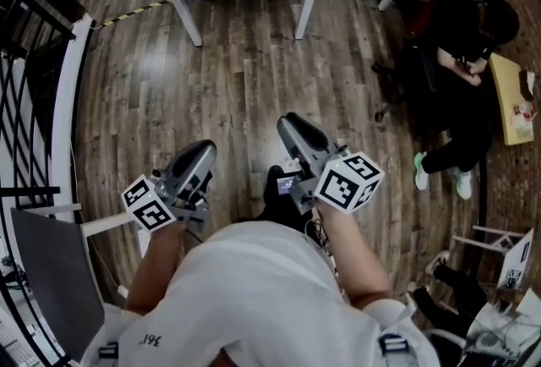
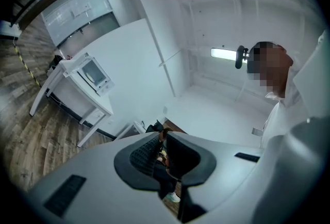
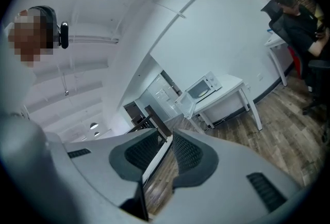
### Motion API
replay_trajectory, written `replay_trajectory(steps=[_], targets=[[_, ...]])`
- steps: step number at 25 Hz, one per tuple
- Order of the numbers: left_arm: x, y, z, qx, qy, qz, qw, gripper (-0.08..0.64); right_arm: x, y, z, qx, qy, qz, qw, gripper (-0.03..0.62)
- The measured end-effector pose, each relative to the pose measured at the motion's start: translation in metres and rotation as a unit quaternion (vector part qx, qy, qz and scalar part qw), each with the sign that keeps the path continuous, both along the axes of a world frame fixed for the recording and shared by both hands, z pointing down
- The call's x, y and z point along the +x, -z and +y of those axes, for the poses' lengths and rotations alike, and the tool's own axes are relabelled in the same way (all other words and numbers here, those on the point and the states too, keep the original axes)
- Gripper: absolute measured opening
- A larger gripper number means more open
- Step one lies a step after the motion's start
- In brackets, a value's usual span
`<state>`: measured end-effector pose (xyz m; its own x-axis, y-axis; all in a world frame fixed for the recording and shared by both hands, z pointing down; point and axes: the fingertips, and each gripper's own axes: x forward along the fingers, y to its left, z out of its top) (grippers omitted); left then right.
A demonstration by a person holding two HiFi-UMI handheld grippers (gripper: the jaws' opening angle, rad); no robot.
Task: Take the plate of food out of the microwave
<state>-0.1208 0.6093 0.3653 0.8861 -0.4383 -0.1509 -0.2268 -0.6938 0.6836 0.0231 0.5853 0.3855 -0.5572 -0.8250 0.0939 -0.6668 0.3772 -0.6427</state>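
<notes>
Both forearms reach forward from the person's body, side by side over the wooden floor (image 1: 245,78). Each hand holds one gripper pointing roughly level and away from the body. The left gripper (image 1: 201,152) sits a little behind the right gripper (image 1: 292,122). Each marker cube is at the near end of its gripper, closest to the person's hand.

In the left gripper view, the left gripper (image 2: 164,140) has its jaws only a narrow slit apart, with nothing between them. In the right gripper view, the right gripper (image 3: 167,148) has its jaws at a wider gap, also with nothing between them.

There are two grippers and two marker cubes. There is one microwave (image 3: 203,86), two white tables and one seated person in black (image 1: 465,44), off to the right of the right gripper.

The microwave stands on the nearer table (image 3: 232,86), well ahead of both grippers. It lies above and to the right of the right jaws, and above and to the left of the left jaws (image 2: 92,74). Its door (image 3: 185,104) hangs open on the side facing the right gripper. A pale shape inside may be the plate of food (image 3: 202,91), though it is too small to be sure. Neither gripper is near it.
</notes>
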Motion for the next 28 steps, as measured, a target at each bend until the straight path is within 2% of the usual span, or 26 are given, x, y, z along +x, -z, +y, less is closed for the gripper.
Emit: replay_trajectory(steps=[6, 12, 20, 28], targets=[[0.047, 0.0, -0.064, -0.01, 0.017, -0.002, 0.9998, 0.029, 0.046, 0.004, -0.072, 0.001, 0.017, -0.002, 1.0, 0.071], [0.078, -0.01, -0.106, -0.017, 0.026, -0.009, 0.9995, 0.029, 0.077, -0.006, -0.114, 0.001, 0.026, -0.003, 1.0, 0.071], [0.07, -0.028, -0.174, -0.04, 0.027, -0.028, 0.9984, 0.029, 0.062, -0.017, -0.178, -0.01, 0.035, 0.001, 0.999, 0.071], [0.05, -0.021, -0.297, -0.026, -0.007, -0.037, 0.999, 0.029, 0.036, -0.011, -0.295, -0.008, 0.005, 0.005, 1.0, 0.071]])
